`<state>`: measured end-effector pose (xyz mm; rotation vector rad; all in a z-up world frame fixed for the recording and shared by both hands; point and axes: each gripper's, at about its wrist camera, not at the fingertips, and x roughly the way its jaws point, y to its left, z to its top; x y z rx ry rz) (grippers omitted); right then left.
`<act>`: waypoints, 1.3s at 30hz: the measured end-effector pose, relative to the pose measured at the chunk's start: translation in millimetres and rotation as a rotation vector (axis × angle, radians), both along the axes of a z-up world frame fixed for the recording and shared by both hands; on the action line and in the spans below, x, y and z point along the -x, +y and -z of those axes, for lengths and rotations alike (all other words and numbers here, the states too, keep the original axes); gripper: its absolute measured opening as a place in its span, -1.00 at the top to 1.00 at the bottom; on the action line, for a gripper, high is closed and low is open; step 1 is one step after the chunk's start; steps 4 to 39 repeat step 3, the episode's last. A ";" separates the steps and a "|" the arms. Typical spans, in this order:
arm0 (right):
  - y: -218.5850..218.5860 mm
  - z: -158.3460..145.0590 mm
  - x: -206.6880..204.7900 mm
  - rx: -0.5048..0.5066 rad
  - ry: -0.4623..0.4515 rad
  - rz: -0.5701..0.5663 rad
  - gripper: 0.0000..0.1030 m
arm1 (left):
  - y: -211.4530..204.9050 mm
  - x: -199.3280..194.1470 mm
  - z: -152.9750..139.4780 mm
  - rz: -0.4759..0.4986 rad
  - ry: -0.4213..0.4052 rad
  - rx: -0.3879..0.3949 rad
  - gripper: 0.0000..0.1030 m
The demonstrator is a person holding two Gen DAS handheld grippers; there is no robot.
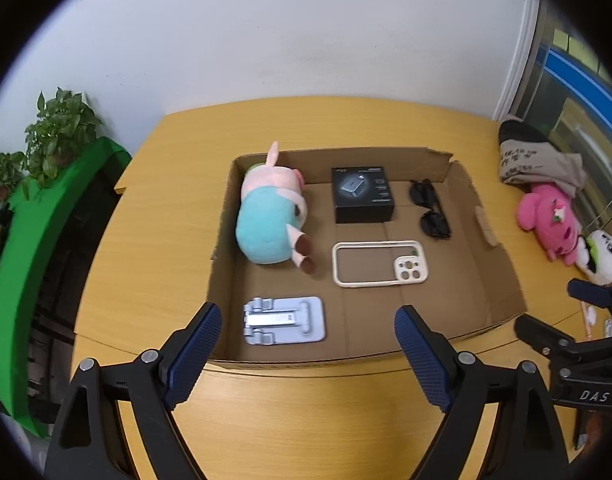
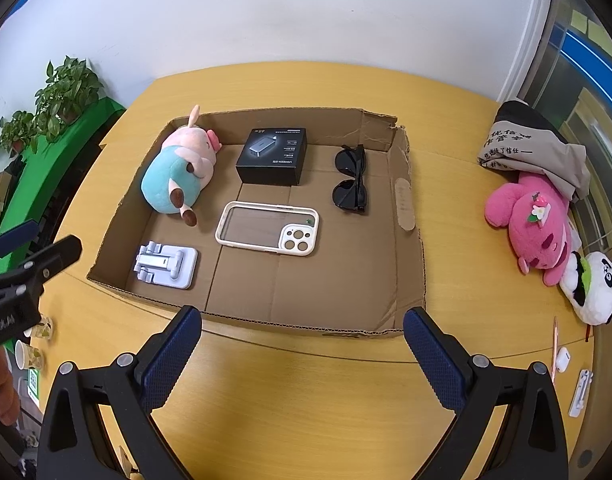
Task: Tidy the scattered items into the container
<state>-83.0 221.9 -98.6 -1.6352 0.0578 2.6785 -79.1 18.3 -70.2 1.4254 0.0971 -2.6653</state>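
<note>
A shallow cardboard box (image 1: 494,280) (image 2: 410,280) lies on the yellow table. Inside it are a pig plush in a blue shirt (image 1: 270,220) (image 2: 178,172), a black charger box (image 1: 362,196) (image 2: 272,158), black sunglasses (image 1: 430,208) (image 2: 352,180), a cream phone case (image 1: 380,264) (image 2: 268,228) and a silver folding stand (image 1: 284,320) (image 2: 166,266). My left gripper (image 1: 308,320) hangs open over the box's near edge, above the stand, nothing between its fingers. My right gripper (image 2: 302,324) stands open in front of the box, also with nothing between its fingers.
At the table's right lie a pink plush (image 2: 534,220), a panda plush (image 2: 594,288), a folded beige cloth (image 2: 534,152), a pen (image 2: 554,350), a white earbud case (image 2: 562,360) and a small white clip (image 2: 580,392). Potted plants (image 1: 58,132) stand on a green ledge to the left.
</note>
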 end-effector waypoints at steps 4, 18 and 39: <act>-0.2 -1.7 -1.6 0.001 0.002 0.002 -0.98 | -1.4 0.7 1.6 -0.025 -0.011 -0.012 -0.72; -0.2 -1.7 -1.6 0.001 0.002 0.002 -0.98 | -1.4 0.7 1.6 -0.025 -0.011 -0.012 -0.72; -0.2 -1.7 -1.6 0.001 0.002 0.002 -0.98 | -1.4 0.7 1.6 -0.025 -0.011 -0.012 -0.72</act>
